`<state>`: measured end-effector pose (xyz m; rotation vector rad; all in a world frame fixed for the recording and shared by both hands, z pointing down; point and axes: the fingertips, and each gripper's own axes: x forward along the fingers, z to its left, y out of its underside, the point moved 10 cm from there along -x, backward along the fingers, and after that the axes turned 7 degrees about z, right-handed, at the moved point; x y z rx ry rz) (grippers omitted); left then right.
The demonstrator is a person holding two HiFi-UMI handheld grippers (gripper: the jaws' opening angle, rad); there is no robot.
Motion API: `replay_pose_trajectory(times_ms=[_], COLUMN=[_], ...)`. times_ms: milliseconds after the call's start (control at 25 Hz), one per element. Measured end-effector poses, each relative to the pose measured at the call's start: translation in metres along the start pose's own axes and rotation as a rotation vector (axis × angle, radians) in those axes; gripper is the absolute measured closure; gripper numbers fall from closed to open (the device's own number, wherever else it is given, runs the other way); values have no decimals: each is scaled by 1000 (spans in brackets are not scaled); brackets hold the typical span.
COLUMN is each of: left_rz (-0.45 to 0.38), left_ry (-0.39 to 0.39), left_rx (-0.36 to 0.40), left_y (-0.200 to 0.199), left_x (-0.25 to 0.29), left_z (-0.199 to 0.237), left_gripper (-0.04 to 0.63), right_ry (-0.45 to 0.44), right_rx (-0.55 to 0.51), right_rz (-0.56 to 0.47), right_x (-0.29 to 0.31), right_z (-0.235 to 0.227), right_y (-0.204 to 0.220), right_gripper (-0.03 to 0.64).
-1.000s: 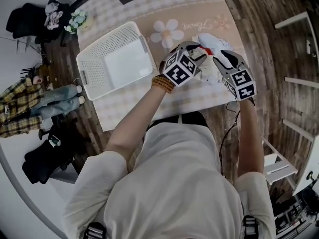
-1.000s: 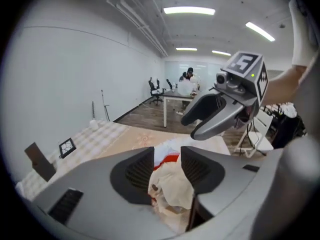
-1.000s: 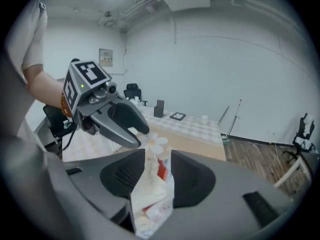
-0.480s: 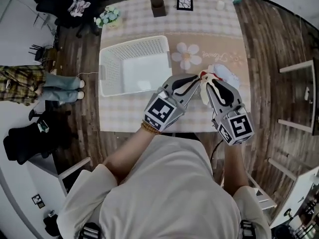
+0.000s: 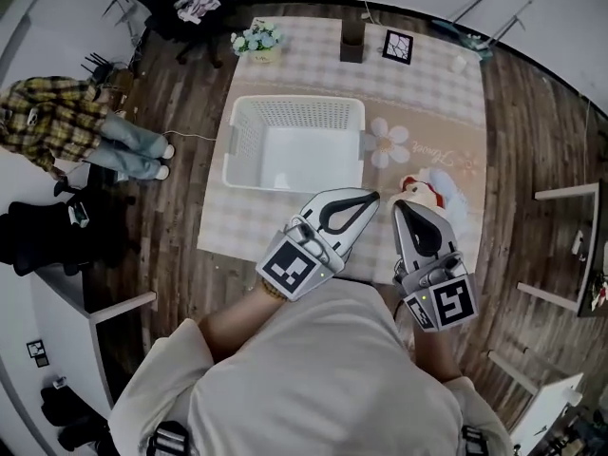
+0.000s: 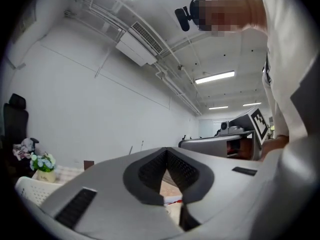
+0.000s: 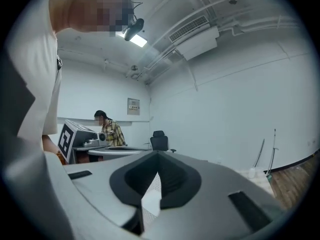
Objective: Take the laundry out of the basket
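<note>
I hold both grippers side by side over the near edge of the table (image 5: 427,74). The left gripper (image 5: 373,196) has just closed, its jaws tip to tip with nothing between them, and the right gripper (image 5: 397,204) has closed the same way and is just as empty. The laundry (image 5: 432,190), a small white heap with a red patch, lies on the table just past the right gripper's tips, outside the white basket (image 5: 249,141), which stands empty to its left.
</note>
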<state>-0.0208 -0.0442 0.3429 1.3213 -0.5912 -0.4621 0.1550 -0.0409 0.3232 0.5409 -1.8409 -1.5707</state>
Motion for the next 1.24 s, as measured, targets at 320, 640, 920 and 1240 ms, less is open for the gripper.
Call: replay_pose_trajectory(times_ms=[320, 640, 920, 1240], left_rz=[-8, -10, -8, -11], left_ry=[-28, -52, -57, -65], left_rx=[-18, -33, -54, -53], left_y=[-3, -3, 1, 7], left_x=[-16, -21, -26, -28], left_z=[1, 10, 15, 14], left_gripper=[595, 595, 595, 595], right_ry=[-5, -5, -10, -22], right_rx=[-53, -45, -42, -38], right_rz=[-44, -51, -47, -48], right_x=[7, 14, 21, 24], right_z=[15, 20, 23, 25], right_y=[-18, -20, -20, -12], right_gripper=[603, 603, 603, 603])
